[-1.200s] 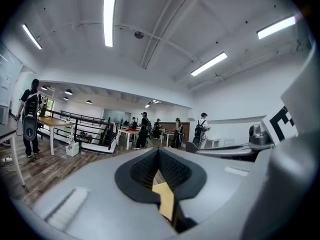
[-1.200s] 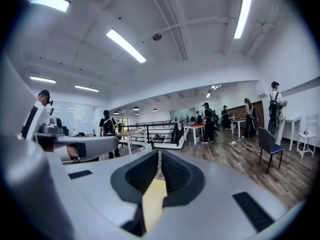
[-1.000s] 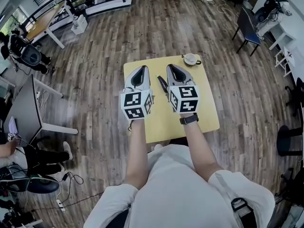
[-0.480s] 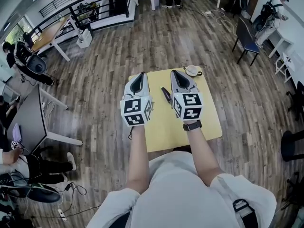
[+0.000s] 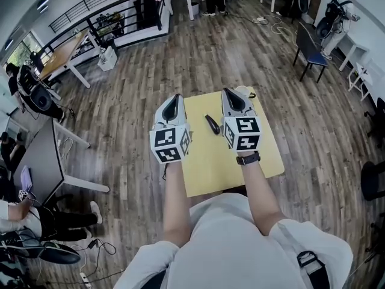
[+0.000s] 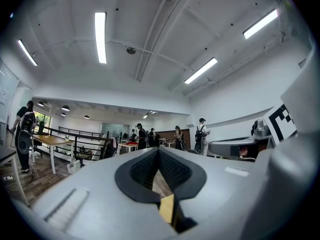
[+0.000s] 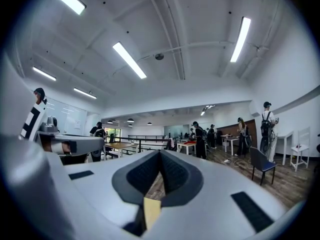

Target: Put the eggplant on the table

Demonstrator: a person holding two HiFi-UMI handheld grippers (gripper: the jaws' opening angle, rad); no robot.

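In the head view a dark eggplant (image 5: 212, 124) lies on the small yellow table (image 5: 210, 161), between my two grippers. My left gripper (image 5: 174, 99) hovers over the table's left edge, its jaws closed with nothing in them. My right gripper (image 5: 229, 93) is held above the table's right half, also shut and empty. Both point level and away from me. In the left gripper view the left gripper (image 6: 159, 151) shows its tips touching, and in the right gripper view the right gripper (image 7: 160, 155) does the same; the eggplant is out of sight in both.
A white cup (image 5: 243, 91) at the table's far right corner is mostly hidden behind the right gripper. Wood floor surrounds the table. A dark chair (image 5: 311, 44) stands at the upper right, desks (image 5: 42, 143) at the left. Several people (image 7: 199, 138) stand far off across the room.
Both grippers have risen above the table, still side by side. The eggplant stays lying on the table between them, now more plainly in view.
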